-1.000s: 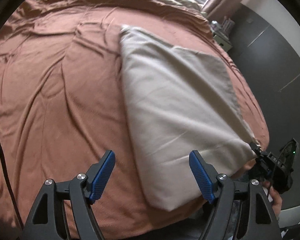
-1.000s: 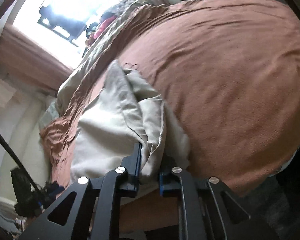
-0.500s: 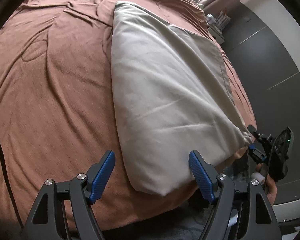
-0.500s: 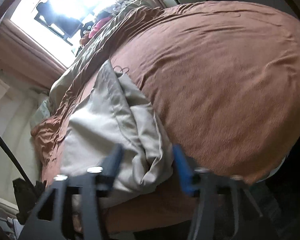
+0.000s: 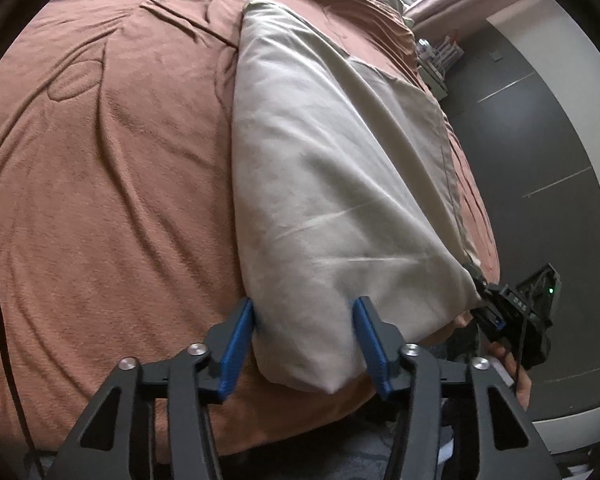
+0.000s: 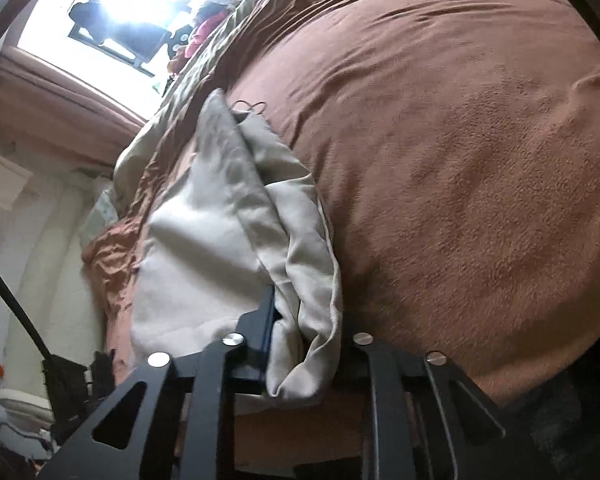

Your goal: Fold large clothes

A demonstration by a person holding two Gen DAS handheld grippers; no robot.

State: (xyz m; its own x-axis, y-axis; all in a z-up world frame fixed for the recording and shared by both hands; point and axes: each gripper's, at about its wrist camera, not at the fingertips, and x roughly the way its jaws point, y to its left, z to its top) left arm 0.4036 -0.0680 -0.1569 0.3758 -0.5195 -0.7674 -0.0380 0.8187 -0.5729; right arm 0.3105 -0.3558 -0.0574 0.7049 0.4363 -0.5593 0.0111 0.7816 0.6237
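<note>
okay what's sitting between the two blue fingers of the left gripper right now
The near corner of the beige cloth, lying on the brown bedspread. The left gripper straddles it, fingers apart; the left wrist view shows this.

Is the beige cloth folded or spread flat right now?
Folded: the beige cloth lies doubled on the brown bedspread, its layered edges bunched between the right tongs.

Right gripper point(image 6: 304, 328) far jaw buried under beige cloth point(image 6: 300, 216) folds, window point(image 6: 112, 12) blown out white
</note>
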